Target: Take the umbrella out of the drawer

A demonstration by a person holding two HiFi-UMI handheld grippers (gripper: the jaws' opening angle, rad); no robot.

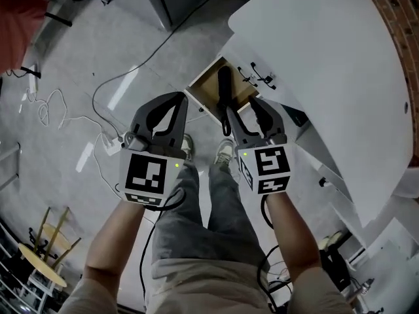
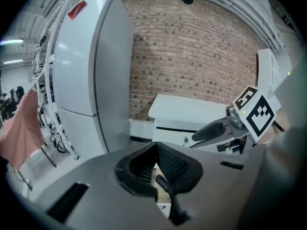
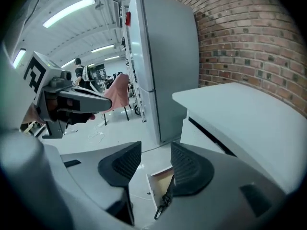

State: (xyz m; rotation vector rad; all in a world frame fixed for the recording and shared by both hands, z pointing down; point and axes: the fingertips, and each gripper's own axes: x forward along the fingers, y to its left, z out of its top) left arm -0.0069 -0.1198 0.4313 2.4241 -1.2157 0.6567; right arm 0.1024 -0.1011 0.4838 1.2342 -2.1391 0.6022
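Two claws are held above the floor (image 1: 78,64) in front of a white bench (image 1: 327,64), both angled down toward an open drawer (image 1: 208,77) in the bench. A dark folded umbrella (image 1: 224,84) is seen lying lengthwise inside the drawer, touched by neither claw. Left claw (image 1: 179,102): the tips are pressed together and nothing is gripped; it is held left of the drawer. Right claw (image 1: 243,112): the jaws are set apart with nothing between the pads (image 3: 189,166); it is held just by the drawer's near end. A grey fridge (image 3: 163,61) and a brick wall (image 3: 249,32) are seen behind in the right gripper view. Loose cables (image 1: 124,77) are spread over the floor. The person's legs (image 1: 216,201) and shoes (image 1: 224,152) are seen under the claws.
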